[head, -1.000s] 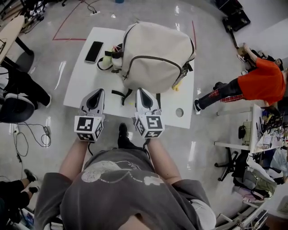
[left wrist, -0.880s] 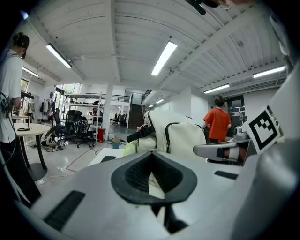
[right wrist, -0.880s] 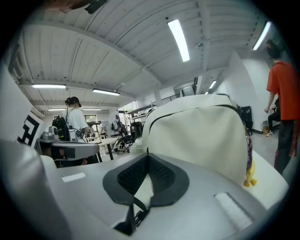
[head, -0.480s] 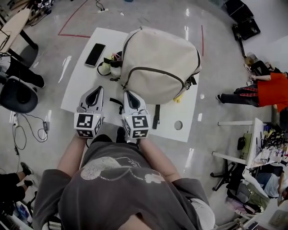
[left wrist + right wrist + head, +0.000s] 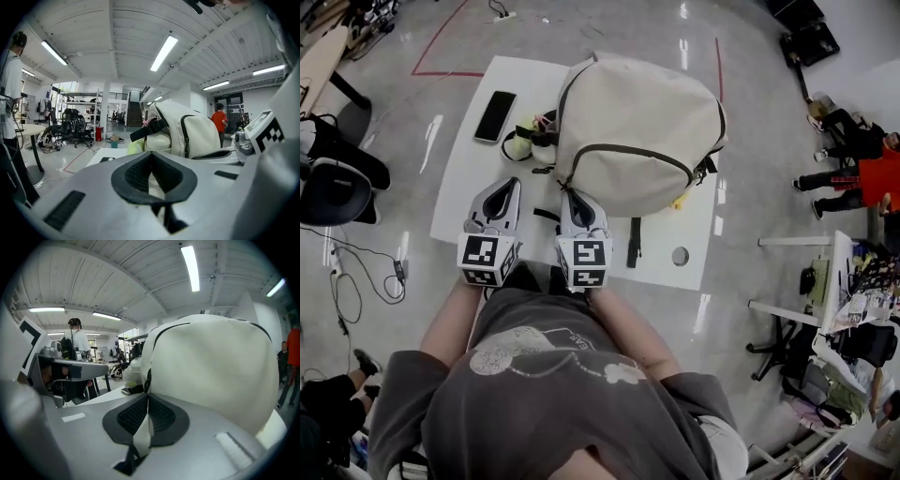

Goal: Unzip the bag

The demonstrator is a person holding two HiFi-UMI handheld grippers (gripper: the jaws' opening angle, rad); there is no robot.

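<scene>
Changes since 1 second ago: right claw (image 5: pixel 570 193) has shifted left and closer, so its tip now sits at the bag's near-left corner, right at the lower end of the zip (image 5: pixel 623 147). Left claw (image 5: pixel 510 184) has edged in as well and lies just left of that corner, clear of the fabric. The person in orange (image 5: pixel 881 178), far right of the bag, has moved further off.

Claws: 2, both closed.
- Left claw: nothing between its pads.
- Right claw: tip meets the zip line; whether a pull tab is pinched cannot be told.

Container: 1 cream bag (image 5: pixel 637 131), lying on the white table (image 5: pixel 464 187).
- Dark zip runs shut along its whole visible curve.
- Contents unseen.
- Yellow-green item (image 5: pixel 520 143) bunched against its left flank; in a pocket or merely beside, cannot be told.

Other items:
- Black phone (image 5: pixel 495 116), left of the bag, apart from it.
- Black strap (image 5: pixel 635 242), on the table just in front of the bag.
</scene>
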